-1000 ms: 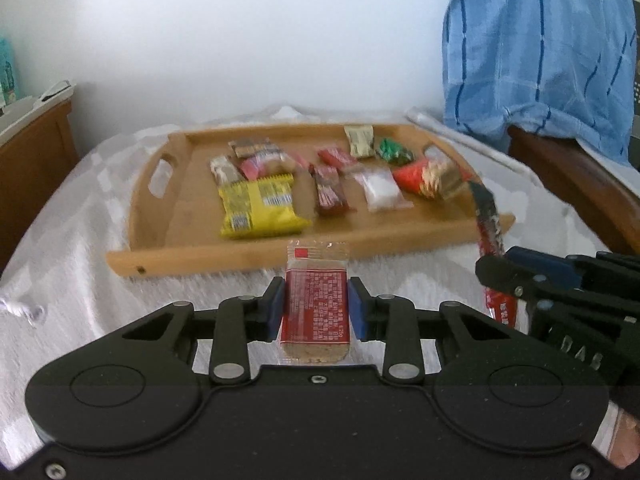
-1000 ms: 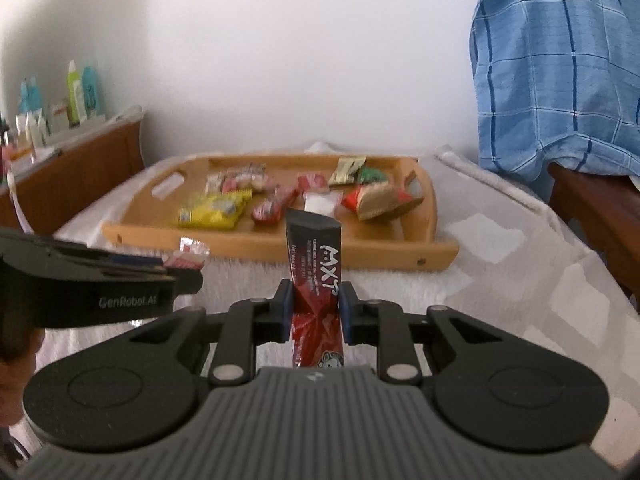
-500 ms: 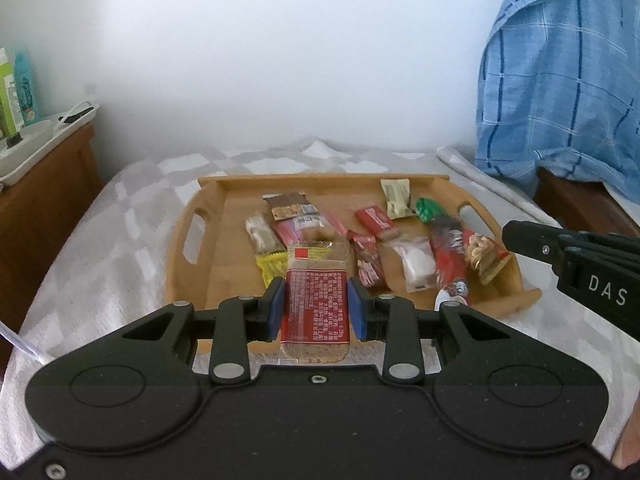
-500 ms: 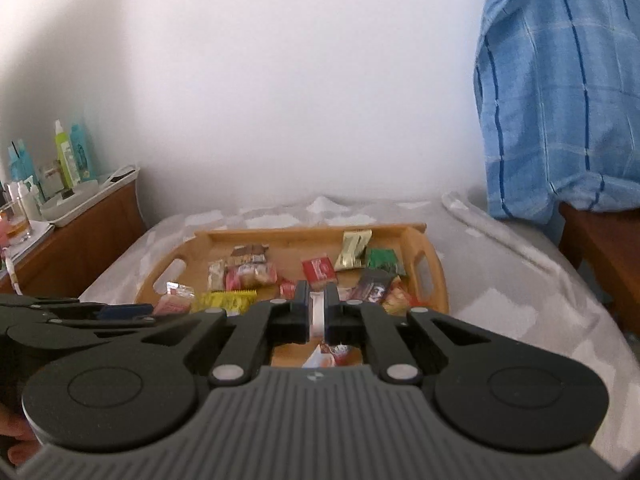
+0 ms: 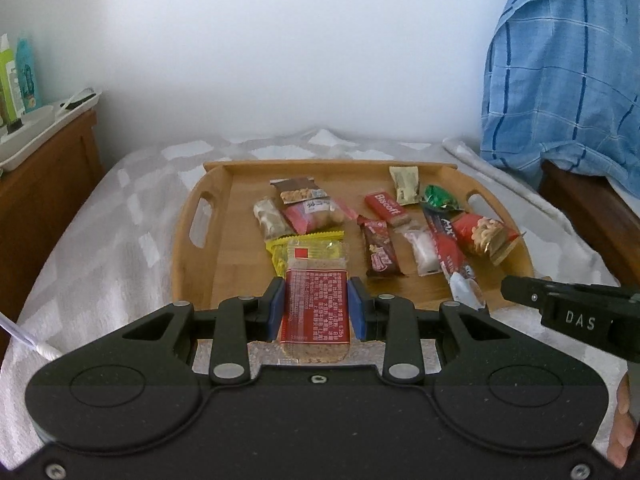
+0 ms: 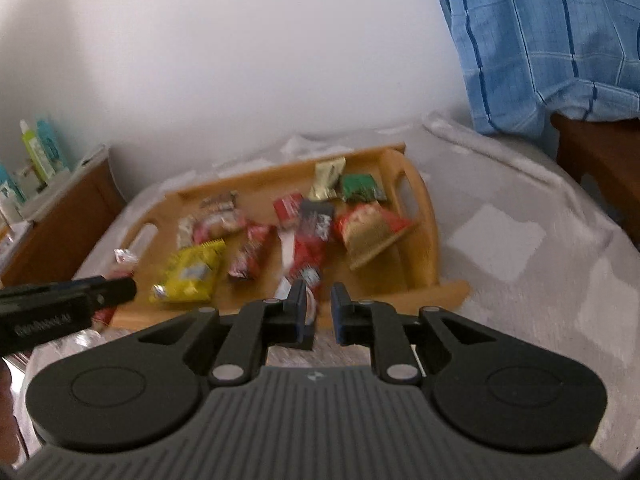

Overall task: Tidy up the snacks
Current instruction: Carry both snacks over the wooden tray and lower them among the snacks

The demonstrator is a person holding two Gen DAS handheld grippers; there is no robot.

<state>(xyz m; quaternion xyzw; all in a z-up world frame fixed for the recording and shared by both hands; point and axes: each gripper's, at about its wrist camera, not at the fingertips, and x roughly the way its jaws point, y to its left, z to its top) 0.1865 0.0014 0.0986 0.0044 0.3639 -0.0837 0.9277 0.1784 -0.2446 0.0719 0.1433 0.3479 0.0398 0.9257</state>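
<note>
My left gripper (image 5: 316, 300) is shut on a red-labelled cereal bar (image 5: 315, 308) and holds it above the near edge of the wooden tray (image 5: 200, 264). My right gripper (image 6: 316, 304) is open and empty just above the tray's (image 6: 430, 216) near rim. The long red-black MXT snack stick (image 6: 310, 240) lies on the tray right in front of it; it also shows in the left wrist view (image 5: 450, 254). Several other snacks lie on the tray, among them a yellow pack (image 6: 190, 276), a peanut bag (image 5: 486, 236) and a Biscoff bar (image 5: 386, 208).
The tray rests on a grey-white blanket (image 5: 100, 232). A wooden side table (image 5: 44, 168) with a white tray and bottles stands at the left. A blue plaid cloth (image 5: 568, 72) hangs over a wooden chair at the right.
My right gripper carried the MXT stick over the tray, opened and let it go; the stick now lies on the tray. My left gripper rose over the tray, still holding the cereal bar.
</note>
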